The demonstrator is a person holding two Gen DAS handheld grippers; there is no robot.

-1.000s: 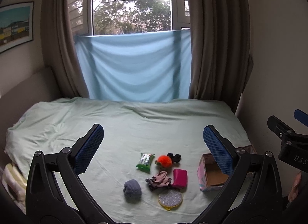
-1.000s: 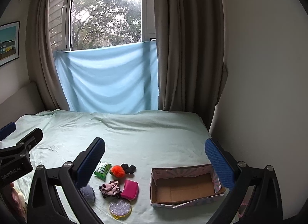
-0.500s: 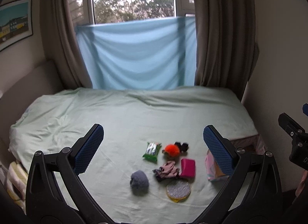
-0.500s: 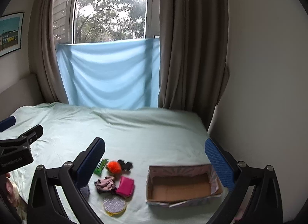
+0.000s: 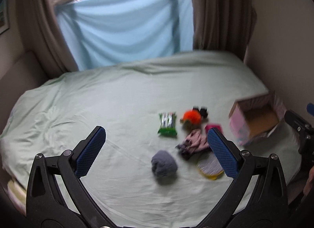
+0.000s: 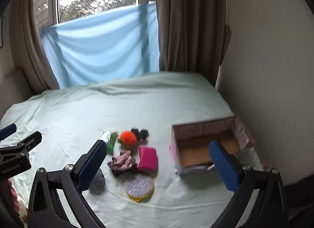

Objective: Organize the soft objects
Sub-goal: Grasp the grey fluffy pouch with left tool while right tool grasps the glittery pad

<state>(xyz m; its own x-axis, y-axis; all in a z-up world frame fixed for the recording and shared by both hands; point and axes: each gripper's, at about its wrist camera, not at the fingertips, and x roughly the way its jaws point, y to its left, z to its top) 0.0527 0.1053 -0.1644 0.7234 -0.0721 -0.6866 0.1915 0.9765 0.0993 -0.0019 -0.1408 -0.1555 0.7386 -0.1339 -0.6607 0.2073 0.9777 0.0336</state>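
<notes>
While nothing has yet been lifted, both tools hang above the bed (image 5: pixel 98 100) with their jaws spread wide and empty: the left hand-held gripper (image 5: pixel 157 143) looks down over the heap of soft things, the right hand-held gripper (image 6: pixel 158 153) over the same heap and the box (image 6: pixel 212 145) beside it. I judge this the approach to a first pick, since the box looks bare inside and every item lies on the sheet. The things sit in a loose cluster near the foot of the bed, left of the box: a grey ball (image 5: pixel 164 166) nearest the left tool, a crumpled pink cloth (image 5: pixel 193 143), a pink pouch (image 6: pixel 147 158), a round pad (image 6: pixel 139 186) with a yellow rim, an orange pom (image 5: pixel 192 116), a black piece (image 6: pixel 140 133) touching it, and a green packet (image 5: pixel 167 124). The next move calls for choosing one item, lowering an open tool so its pads straddle it, and closing gently; the grey ball lies apart from the rest and seems the easiest first take, while cloth, pouch and pad lie close together. Both views are blurred. The right view shows the pouch whole and the box floor from above; in the left view a pad hides most of the pouch and the box sits at the edge. The left view shows the grey ball clear, where the right view has it half behind a finger.
</notes>
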